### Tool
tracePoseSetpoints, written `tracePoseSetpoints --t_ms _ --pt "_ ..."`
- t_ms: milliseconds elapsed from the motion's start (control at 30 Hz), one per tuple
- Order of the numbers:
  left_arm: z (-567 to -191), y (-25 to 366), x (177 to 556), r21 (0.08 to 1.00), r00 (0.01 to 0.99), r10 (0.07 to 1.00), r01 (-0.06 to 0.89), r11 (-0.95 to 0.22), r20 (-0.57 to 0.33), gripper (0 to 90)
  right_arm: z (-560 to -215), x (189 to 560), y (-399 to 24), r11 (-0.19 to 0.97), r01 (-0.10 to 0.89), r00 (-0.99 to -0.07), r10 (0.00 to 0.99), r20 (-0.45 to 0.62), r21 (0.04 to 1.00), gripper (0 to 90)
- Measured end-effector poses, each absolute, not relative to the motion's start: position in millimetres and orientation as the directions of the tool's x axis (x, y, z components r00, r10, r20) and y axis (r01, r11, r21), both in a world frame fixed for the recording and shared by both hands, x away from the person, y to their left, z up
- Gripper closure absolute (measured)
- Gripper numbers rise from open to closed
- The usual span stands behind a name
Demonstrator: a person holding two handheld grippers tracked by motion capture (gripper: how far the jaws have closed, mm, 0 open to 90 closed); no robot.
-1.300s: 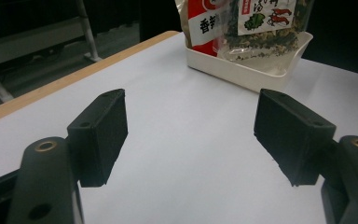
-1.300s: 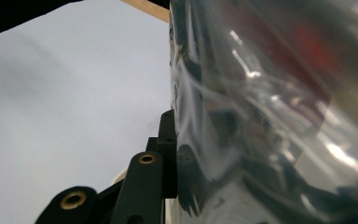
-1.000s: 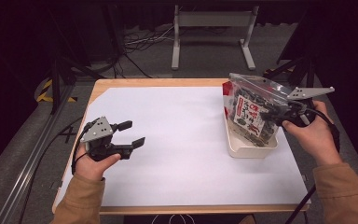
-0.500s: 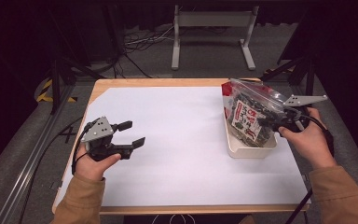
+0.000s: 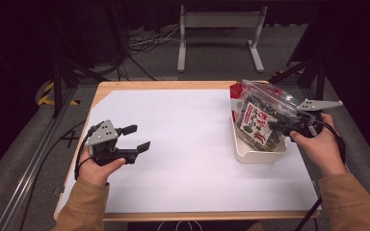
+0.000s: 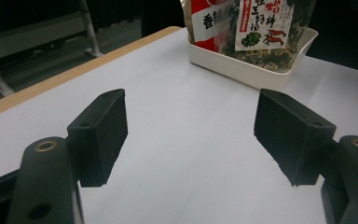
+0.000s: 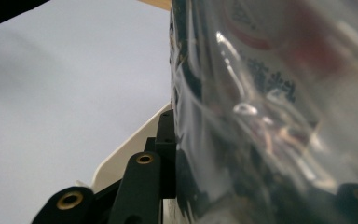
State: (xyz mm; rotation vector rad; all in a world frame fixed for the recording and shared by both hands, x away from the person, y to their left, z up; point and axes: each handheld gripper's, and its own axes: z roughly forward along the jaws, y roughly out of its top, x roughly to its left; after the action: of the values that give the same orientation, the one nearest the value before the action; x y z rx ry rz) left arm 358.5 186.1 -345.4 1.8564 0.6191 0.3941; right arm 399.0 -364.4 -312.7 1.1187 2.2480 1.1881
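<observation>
The worktop (image 5: 125, 89) is a pale wooden board, almost wholly covered by a white sheet (image 5: 188, 144) that leaves a strip of wood showing along the far edge and a bare corner at the far left. Around it the room is dark: a grey carpeted floor (image 5: 24, 163), cables (image 5: 144, 43) trailing behind the worktop, and a light metal stand (image 5: 219, 29) beyond its far edge.

A cream tray (image 5: 260, 153) sits on the sheet near the right edge of the worktop. In the tray stands a clear plastic bag (image 5: 257, 113) of dark dried flakes, tilted, with a red and white label printed in East Asian characters and a small red shrimp drawing; the words are too small to read.

The right tool (image 5: 278, 126) is at the tray's right side, its jaws clamped on the bag, having just eased slightly wider. The left tool (image 5: 137, 137) is held well to the left of the tray, just above the sheet, jaws spread with nothing between them.
</observation>
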Motion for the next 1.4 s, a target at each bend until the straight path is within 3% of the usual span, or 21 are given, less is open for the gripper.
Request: tracePoseSetpoints --t_ms 167,400,1033,1400 --pt "-345 189 357 0.933 0.807 0.591 0.226 -0.279 -0.018 26.4 -310 395 -367 0.268 0.431 -0.600 0.799 0.052 0.862 47.5" --pt "-346 192 353 0.936 0.805 0.592 0.225 -0.271 -0.022 26.2 -310 385 -377 0.265 0.394 -0.594 0.804 0.023 0.880 34.5" --pt "-361 207 346 0.930 0.812 0.584 0.228 -0.289 -0.018 25.2 -314 336 -396 0.282 0.365 -0.579 0.815 -0.020 0.887 33.5" --pt "-370 215 342 0.930 0.807 0.589 0.234 -0.284 -0.023 24.8 -318 313 -379 0.305 0.311 -0.648 0.761 -0.033 0.900 34.0"
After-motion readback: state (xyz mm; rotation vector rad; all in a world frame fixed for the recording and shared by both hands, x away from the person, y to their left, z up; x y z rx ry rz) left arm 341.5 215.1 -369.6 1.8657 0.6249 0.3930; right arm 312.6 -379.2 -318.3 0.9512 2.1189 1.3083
